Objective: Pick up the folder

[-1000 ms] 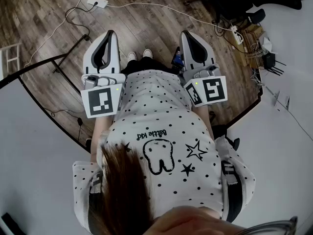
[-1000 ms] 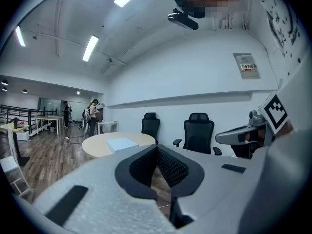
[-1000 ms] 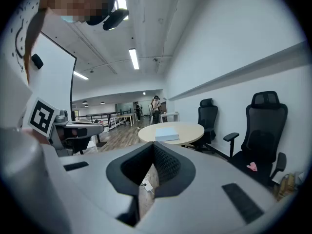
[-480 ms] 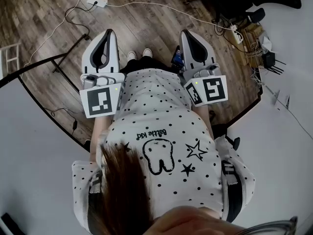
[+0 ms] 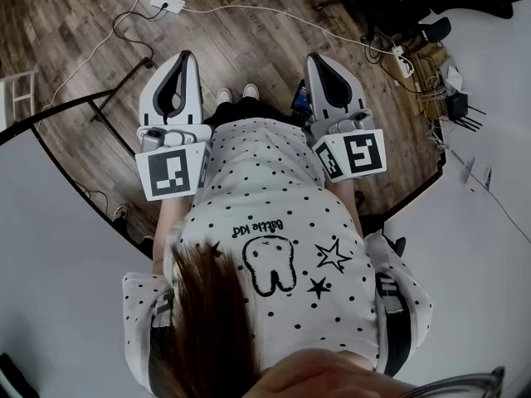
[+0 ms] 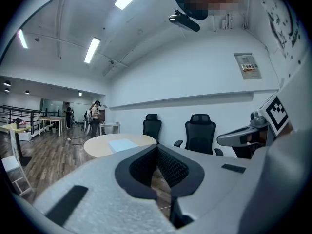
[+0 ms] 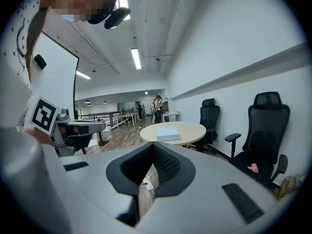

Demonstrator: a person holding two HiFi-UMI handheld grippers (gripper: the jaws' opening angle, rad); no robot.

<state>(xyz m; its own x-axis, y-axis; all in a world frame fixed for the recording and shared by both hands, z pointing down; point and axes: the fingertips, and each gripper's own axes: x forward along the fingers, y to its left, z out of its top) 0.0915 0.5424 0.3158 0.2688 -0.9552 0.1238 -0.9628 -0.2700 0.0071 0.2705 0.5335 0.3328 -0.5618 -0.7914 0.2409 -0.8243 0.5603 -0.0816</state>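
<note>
A pale, flat folder lies on a round beige table some way ahead; the left gripper view also shows the folder on that table. Neither is in the head view. My left gripper and right gripper are held side by side in front of the person's dotted shirt, above the wooden floor. In its own view the left gripper has its jaws together with nothing between them. The right gripper is likewise shut and empty. Both are far from the folder.
Black office chairs stand along the white wall beside the table. A white power strip and cables lie on the wooden floor ahead. More cables and devices crowd the right. People stand in the far room.
</note>
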